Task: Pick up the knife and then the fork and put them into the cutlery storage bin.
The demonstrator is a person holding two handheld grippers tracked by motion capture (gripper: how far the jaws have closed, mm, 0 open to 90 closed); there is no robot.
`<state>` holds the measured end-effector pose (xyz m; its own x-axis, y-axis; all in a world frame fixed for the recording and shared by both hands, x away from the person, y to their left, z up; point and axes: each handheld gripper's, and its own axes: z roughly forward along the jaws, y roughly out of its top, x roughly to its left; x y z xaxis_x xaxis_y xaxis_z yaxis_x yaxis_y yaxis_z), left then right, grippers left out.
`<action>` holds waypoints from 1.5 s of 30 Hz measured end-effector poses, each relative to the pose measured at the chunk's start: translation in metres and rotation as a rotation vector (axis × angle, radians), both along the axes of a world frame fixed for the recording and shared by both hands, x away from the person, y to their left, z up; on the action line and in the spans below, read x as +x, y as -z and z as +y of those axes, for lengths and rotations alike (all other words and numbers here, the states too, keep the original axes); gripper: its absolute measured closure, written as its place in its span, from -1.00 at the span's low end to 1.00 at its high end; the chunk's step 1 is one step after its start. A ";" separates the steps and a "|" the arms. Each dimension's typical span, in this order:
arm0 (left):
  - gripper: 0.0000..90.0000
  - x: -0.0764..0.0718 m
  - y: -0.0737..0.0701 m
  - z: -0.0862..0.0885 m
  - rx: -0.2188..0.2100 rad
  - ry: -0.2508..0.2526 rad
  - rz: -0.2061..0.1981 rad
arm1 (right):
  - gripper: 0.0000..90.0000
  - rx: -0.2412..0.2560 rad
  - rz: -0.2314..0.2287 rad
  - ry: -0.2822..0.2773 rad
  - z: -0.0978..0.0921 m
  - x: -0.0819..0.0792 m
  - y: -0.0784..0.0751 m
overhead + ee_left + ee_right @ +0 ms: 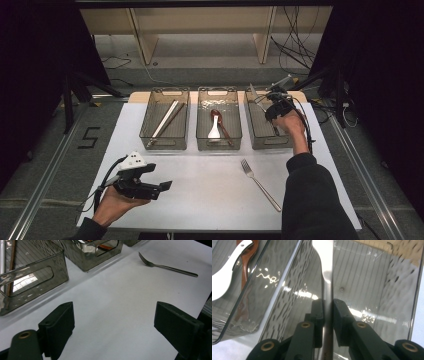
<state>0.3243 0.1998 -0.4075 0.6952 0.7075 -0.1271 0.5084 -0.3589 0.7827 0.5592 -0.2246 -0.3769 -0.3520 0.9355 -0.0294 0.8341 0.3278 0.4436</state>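
We had the knife (327, 290) clamped between the right gripper (327, 315) jaws, blade hanging inside the right-hand bin (260, 137) at 1 o'clock on the table (200, 195). Middle bin (218, 142) beside it held spoons (215, 127). Fork (260, 185) lay loose at 4 o'clock. Left gripper (113, 322) sat at 8 o'clock, jaws wide apart, holding nothing.

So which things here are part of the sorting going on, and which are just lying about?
In the job:
right gripper, shut on a metal utensil
right bin beneath it
fork on the table, unsorted

Lying about:
left gripper, open over bare table
left bin with chopsticks
middle bin with spoons
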 end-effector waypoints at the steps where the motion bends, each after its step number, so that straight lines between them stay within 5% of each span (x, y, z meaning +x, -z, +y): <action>1: -0.64 0.000 0.000 0.000 0.007 0.005 0.002 | 0.77 0.000 0.001 0.006 0.000 0.000 0.001; 4: -0.64 -0.001 0.000 -0.001 0.008 0.008 0.002 | 0.73 -0.012 -0.015 0.028 0.001 0.002 0.004; 6: -0.64 0.000 0.000 0.000 0.007 0.006 0.003 | 0.55 0.024 -0.034 0.038 0.000 0.002 0.002; 15: -0.64 -0.001 0.000 -0.001 0.008 0.004 0.003 | 0.22 0.062 -0.067 -0.013 -0.007 -0.013 -0.020; 27: -0.65 0.000 0.000 0.001 0.006 -0.007 0.000 | -0.18 0.094 -0.090 -0.198 0.003 -0.078 -0.033; 34: -0.65 0.000 0.000 0.001 0.006 -0.010 -0.002 | -0.27 0.092 -0.068 -0.275 0.009 -0.112 -0.025; 45: -0.65 0.000 0.000 0.001 0.007 -0.011 0.000 | -0.38 0.109 -0.043 -0.328 0.015 -0.138 -0.007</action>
<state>0.3243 0.2008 -0.4078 0.6874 0.7160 -0.1217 0.5122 -0.3591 0.7802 0.4208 -0.2098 -0.3702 -0.6353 0.7710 0.0430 0.6719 0.5245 0.5229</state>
